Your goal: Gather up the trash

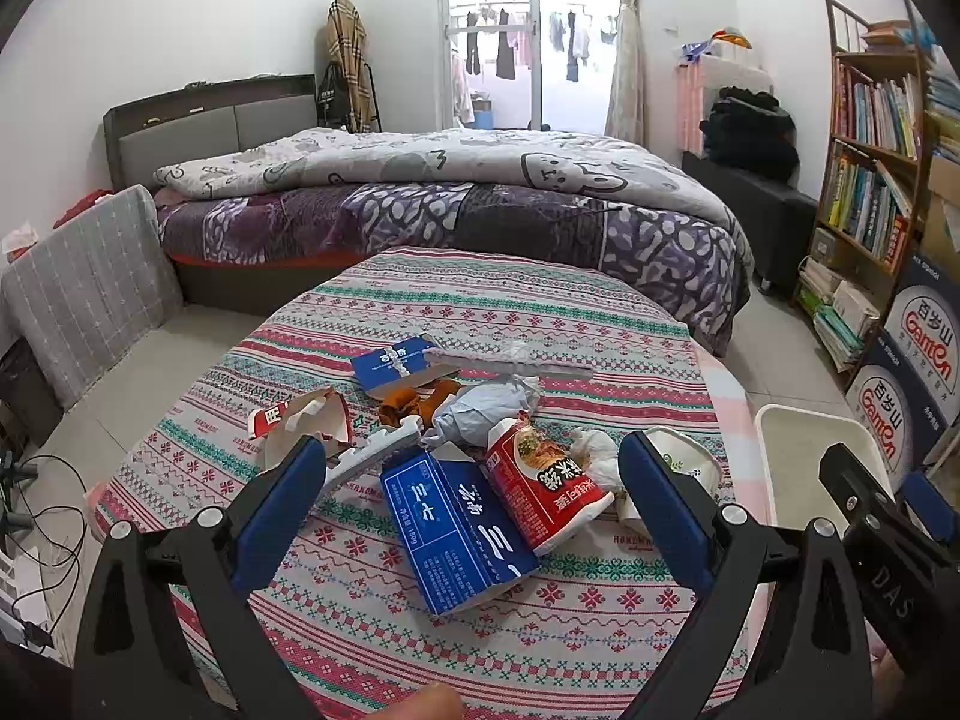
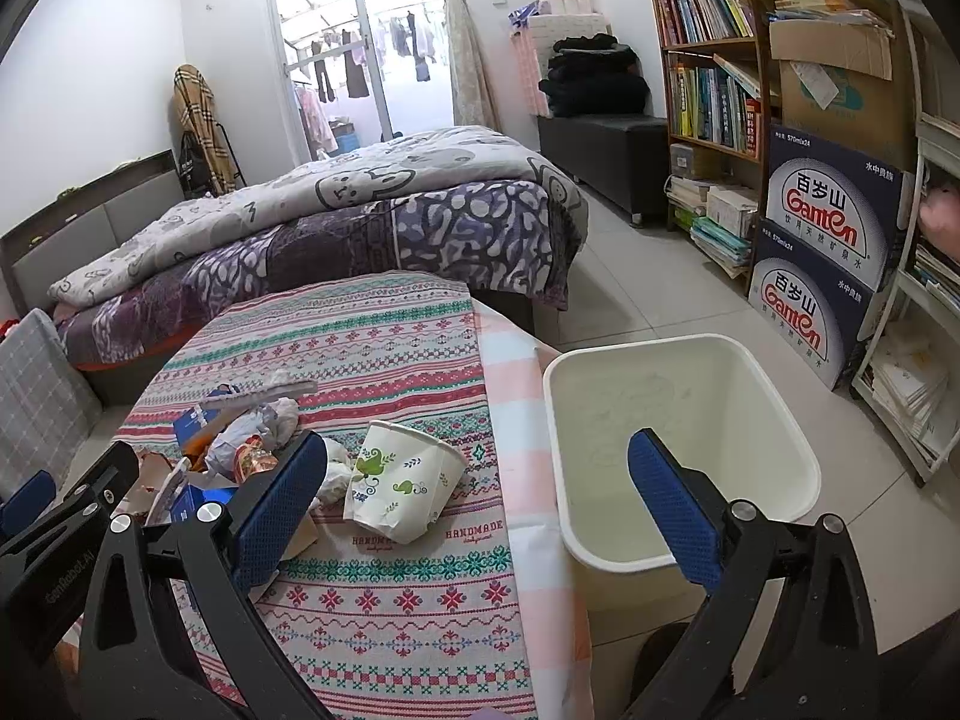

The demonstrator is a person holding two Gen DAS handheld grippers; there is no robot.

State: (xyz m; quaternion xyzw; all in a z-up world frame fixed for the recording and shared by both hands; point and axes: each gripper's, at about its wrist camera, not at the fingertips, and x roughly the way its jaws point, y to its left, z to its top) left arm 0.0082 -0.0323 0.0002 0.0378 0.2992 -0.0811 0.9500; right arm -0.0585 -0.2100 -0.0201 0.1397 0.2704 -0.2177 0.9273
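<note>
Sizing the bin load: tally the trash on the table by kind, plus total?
Cardboard cartons/boxes: 4, namely blue carton, red carton, torn red-white box, small blue box
Paper cups: 1, the paper cup
Crumpled paper/tissue: 2, the grey wad and white tissue
Foam strip: 1
Orange scrap: 1
Total: 9, overlap may hide more.
</note>
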